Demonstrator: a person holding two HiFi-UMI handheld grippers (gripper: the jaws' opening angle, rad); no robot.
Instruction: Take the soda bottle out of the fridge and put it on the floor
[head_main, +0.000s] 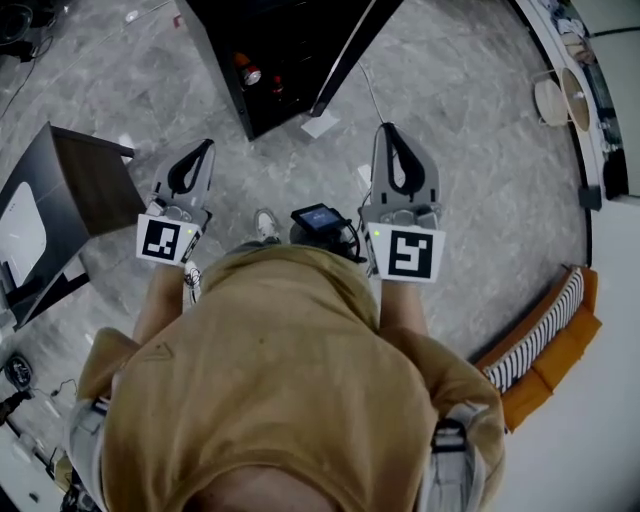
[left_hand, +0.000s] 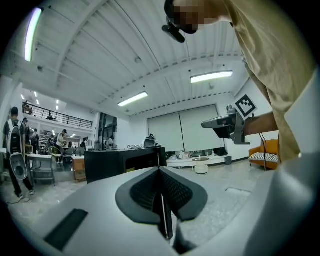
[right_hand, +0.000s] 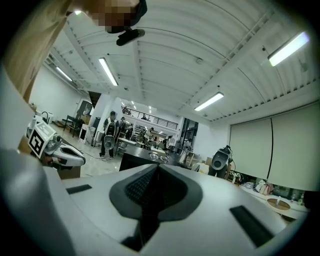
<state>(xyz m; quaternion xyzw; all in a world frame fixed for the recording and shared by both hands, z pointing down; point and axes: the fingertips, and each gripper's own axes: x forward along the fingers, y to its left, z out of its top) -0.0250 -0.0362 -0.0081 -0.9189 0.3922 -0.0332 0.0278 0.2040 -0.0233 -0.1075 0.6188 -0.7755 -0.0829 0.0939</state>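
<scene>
A black fridge (head_main: 270, 50) stands on the grey floor ahead of me with its door (head_main: 352, 50) swung open. Inside it, a bottle with a red cap (head_main: 248, 72) shows on a shelf. My left gripper (head_main: 205, 146) and right gripper (head_main: 388, 128) are held side by side in front of my body, short of the fridge, both shut and empty. In the left gripper view the jaws (left_hand: 161, 170) meet and point level at the fridge (left_hand: 122, 162). The right gripper view shows closed jaws (right_hand: 156, 167) with the fridge's top (right_hand: 145, 159) beyond.
A dark side table (head_main: 70, 190) stands to my left. A white sheet (head_main: 320, 124) lies on the floor by the fridge door. An orange sofa with a striped cushion (head_main: 545, 350) is at the right. People stand far off (right_hand: 107, 135) in the hall.
</scene>
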